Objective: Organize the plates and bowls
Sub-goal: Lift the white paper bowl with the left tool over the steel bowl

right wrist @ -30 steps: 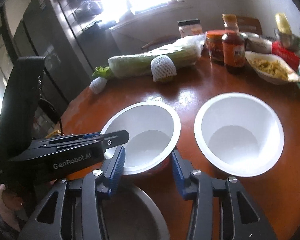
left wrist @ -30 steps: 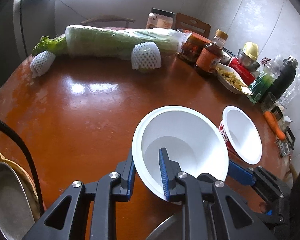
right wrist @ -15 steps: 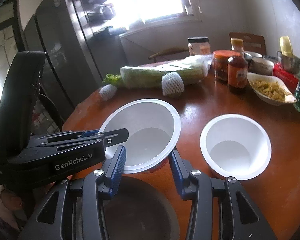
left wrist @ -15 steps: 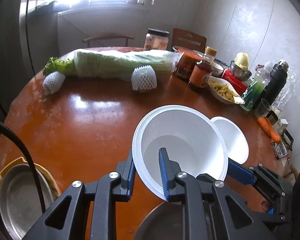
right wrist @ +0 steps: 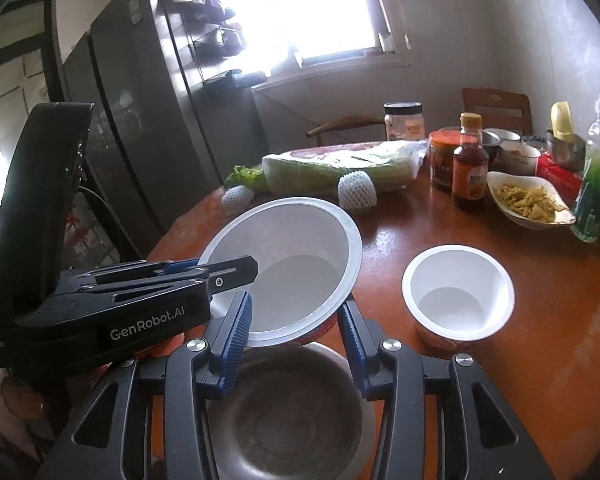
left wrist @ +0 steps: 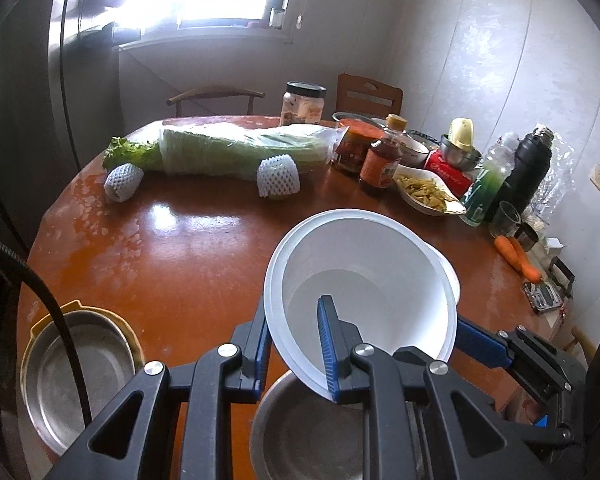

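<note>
That round reddish-brown wooden table point(left wrist: 188, 248) is lacquered super glossy, window glare bouncing off it. The big white paper-looking bowl point(left wrist: 364, 276) is smooth and matt inside, same for the small white cup-bowl point(right wrist: 458, 292). The grey steel bowl point(right wrist: 284, 412) looks brushed, dull sheen. Gripper fingers are matt black plastic with ribbed blue pads point(right wrist: 236, 332). White foam net sleeves point(left wrist: 278, 176) look soft and bumpy.

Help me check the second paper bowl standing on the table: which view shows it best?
The right wrist view: the small white bowl stands whole and upright on the table. In the left wrist view the held bowl hides nearly all of it.
</note>
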{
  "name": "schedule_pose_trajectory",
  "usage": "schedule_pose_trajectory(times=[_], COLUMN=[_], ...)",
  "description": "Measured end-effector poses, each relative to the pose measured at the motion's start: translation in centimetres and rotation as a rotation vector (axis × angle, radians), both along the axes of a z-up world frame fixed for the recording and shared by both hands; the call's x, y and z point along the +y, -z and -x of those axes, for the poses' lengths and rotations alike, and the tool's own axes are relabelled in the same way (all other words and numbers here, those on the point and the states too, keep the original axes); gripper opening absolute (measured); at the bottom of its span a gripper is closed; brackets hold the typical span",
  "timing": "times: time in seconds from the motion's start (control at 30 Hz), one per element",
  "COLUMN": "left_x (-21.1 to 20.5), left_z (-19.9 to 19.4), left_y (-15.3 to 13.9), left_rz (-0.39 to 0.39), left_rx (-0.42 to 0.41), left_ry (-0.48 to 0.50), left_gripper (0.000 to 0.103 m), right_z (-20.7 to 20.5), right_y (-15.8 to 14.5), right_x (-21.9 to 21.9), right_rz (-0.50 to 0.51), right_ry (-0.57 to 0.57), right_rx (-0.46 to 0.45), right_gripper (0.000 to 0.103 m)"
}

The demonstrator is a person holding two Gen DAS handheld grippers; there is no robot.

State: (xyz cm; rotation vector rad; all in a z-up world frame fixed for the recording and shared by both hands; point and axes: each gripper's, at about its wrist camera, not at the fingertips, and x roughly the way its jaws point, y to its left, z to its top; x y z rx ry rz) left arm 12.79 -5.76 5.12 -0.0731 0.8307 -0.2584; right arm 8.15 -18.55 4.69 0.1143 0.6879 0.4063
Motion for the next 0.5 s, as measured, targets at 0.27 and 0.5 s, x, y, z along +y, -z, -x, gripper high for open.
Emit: schedule_pose_trajectory(times=[0.27, 0.5], left_x=[-0.4, -0.6], left_z=[2.6, 4.3], left_y=[-1.2, -1.6], left_rz=[0.004, 0.004], left_rx=[-0.024, -0.033], left_ry=[0.004, 0.011], left_gripper=[0.023, 0.023], right_z=[2.9, 4.5], right_y=[-1.5, -2.1], right_x=[-0.2, -0.4], right_rz=[0.005, 0.019], right_ry=[0.001, -0.005], right_rx=[-0.023, -0.029], right_gripper=[0.047, 0.047])
